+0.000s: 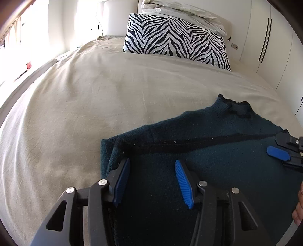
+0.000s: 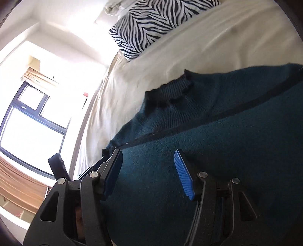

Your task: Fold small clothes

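Note:
A dark teal knit sweater (image 1: 208,162) lies on the beige bed sheet (image 1: 94,98), its lower part folded up so a dark hem line (image 1: 189,142) runs across it below the ribbed collar (image 1: 236,107). My left gripper (image 1: 152,162) is open, its blue pads over the folded layer near the sweater's left edge. My right gripper (image 2: 147,153) is open over the same fold in the right wrist view, the sweater (image 2: 227,151) filling the frame. The right gripper also shows at the right edge of the left wrist view (image 1: 284,151).
A zebra-striped pillow (image 1: 176,39) and crumpled white bedding (image 1: 189,13) lie at the head of the bed. White wardrobe doors (image 1: 265,37) stand to the right. A bright window (image 2: 28,123) and the bed's edge (image 2: 83,123) are to the left.

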`<state>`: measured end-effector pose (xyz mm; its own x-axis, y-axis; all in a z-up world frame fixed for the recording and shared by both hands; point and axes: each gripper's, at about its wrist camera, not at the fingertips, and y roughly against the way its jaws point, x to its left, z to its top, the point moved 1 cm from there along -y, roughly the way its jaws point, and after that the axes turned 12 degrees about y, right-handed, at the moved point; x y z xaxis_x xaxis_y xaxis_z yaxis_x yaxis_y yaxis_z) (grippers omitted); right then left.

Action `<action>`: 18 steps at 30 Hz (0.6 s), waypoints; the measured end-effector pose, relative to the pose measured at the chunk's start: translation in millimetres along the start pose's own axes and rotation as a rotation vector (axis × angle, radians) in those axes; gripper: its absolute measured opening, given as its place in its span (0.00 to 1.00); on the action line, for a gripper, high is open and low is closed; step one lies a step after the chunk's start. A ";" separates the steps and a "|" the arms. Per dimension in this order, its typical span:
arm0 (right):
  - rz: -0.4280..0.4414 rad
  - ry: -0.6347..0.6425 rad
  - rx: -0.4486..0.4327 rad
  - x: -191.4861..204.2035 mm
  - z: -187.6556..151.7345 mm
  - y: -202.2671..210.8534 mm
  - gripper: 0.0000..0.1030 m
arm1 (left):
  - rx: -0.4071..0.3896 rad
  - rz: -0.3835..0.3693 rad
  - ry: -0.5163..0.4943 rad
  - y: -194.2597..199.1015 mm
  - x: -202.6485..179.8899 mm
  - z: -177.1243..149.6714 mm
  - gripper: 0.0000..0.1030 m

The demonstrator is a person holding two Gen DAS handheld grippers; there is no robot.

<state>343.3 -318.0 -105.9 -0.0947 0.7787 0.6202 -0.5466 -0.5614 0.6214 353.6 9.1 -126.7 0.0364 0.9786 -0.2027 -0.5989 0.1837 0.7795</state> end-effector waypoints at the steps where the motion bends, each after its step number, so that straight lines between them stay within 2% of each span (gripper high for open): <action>1: -0.009 -0.006 -0.005 -7.1 -0.2 -4.8 0.47 | -0.006 0.000 0.002 1.1 1.9 -2.9 0.52; 3: -0.010 -0.034 -0.029 -19.9 0.6 -5.1 0.30 | -0.005 -0.019 0.021 2.3 6.6 -4.4 0.52; 4: 0.003 -0.068 -0.039 -29.6 2.3 -2.1 0.30 | -0.001 -0.031 0.038 2.3 9.5 -4.1 0.51; 5: 0.022 -0.114 -0.086 -49.7 4.3 10.0 0.29 | 0.002 -0.042 0.054 2.4 12.1 -3.8 0.51; 7: -0.021 -0.134 -0.139 -72.0 4.7 30.0 0.26 | -0.002 -0.057 0.078 2.9 15.0 -3.3 0.48; 8: -0.021 -0.134 -0.139 -72.0 4.7 30.0 0.25 | -0.003 -0.064 0.085 3.0 16.5 -3.3 0.48; 10: -0.061 -0.195 -0.191 -99.0 0.9 51.5 0.25 | -0.005 -0.071 0.090 3.6 17.2 -4.1 0.48; 11: -0.068 -0.263 -0.257 -124.9 -5.3 75.9 0.22 | -0.006 -0.072 0.089 3.4 17.1 -4.1 0.48; 12: -0.068 -0.263 -0.257 -124.9 -5.3 75.9 0.21 | -0.007 -0.071 0.087 3.5 16.8 -4.3 0.48; 13: -0.129 -0.293 -0.308 -142.9 -10.6 100.8 0.20 | -0.006 -0.069 0.086 3.5 16.4 -4.5 0.48; 14: -0.129 -0.293 -0.308 -142.9 -10.6 100.8 0.20 | -0.005 -0.067 0.084 3.5 15.7 -4.6 0.48; 15: -0.208 -0.314 -0.331 -152.2 -14.5 120.4 0.20 | -0.003 -0.065 0.083 4.4 14.9 -4.1 0.48; 18: -0.260 -0.329 -0.332 -146.3 -25.0 144.2 0.23 | 0.006 -0.035 0.082 17.5 9.3 -6.7 0.48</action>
<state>257.5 -505.8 -119.0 0.3157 0.7213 0.6165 -0.7562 -0.2013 0.6226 338.2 20.8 -119.0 -0.0087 0.9606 -0.2778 -0.5933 0.2187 0.7747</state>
